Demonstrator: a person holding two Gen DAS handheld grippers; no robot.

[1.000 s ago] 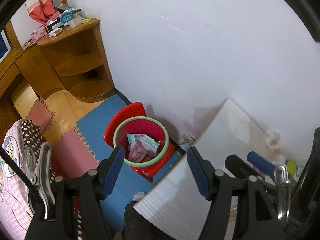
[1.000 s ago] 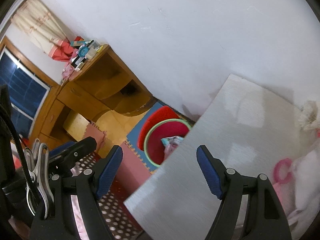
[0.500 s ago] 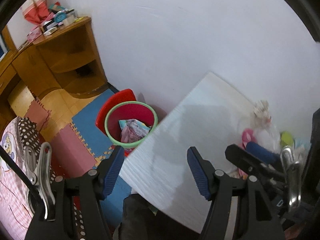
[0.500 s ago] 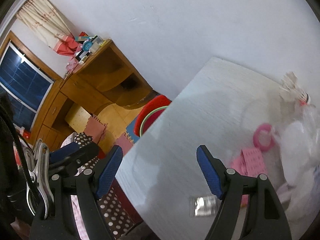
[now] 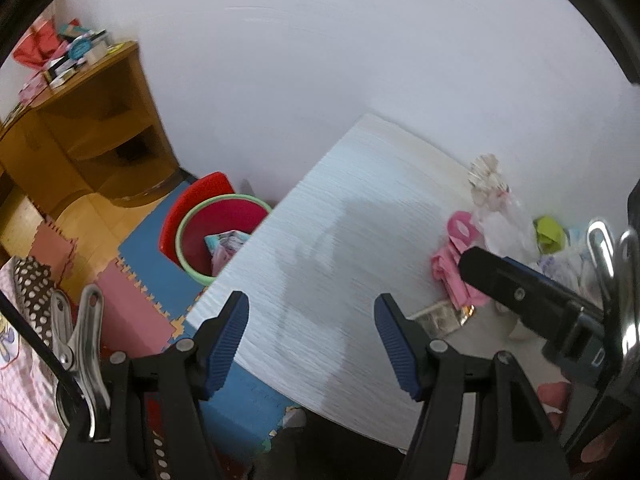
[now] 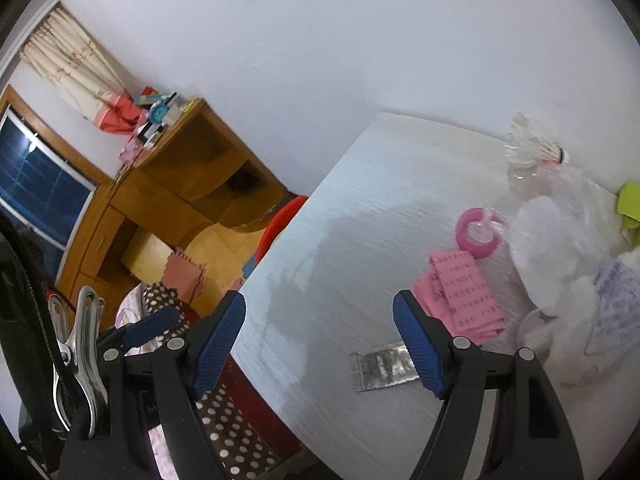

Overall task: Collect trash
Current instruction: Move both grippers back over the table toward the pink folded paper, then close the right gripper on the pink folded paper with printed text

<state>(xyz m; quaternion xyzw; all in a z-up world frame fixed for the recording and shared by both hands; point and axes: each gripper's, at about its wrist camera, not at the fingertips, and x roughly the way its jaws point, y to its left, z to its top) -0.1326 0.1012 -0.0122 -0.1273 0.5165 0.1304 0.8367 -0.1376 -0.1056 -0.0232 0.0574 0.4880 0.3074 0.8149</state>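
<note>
A red bin with a green rim (image 5: 216, 232) stands on the floor by the table's left edge, with crumpled wrappers inside. On the white table (image 5: 360, 240) lie folded pink paper (image 6: 464, 292), a silver wrapper (image 6: 384, 364), a pink tape ring (image 6: 478, 232), a clear plastic bag (image 6: 552, 224), a shuttlecock (image 6: 536, 148) and green paper (image 5: 550, 232). My left gripper (image 5: 312, 312) hangs open over bare tabletop. My right gripper (image 6: 320, 312) is open too, its right finger just above the silver wrapper. Neither holds anything.
A wooden corner desk (image 5: 92, 132) with clutter on top stands at the left wall. Blue and pink foam mats (image 5: 136, 312) cover the floor by the bin. A polka-dot cloth (image 6: 224, 440) lies below the table's near edge. A window (image 6: 36, 188) is at far left.
Both views have swung right across the table. The bin slid left and is partly hidden by the table edge. The pink paper, wrapper and bag came into view. Both jaws kept the same width.
</note>
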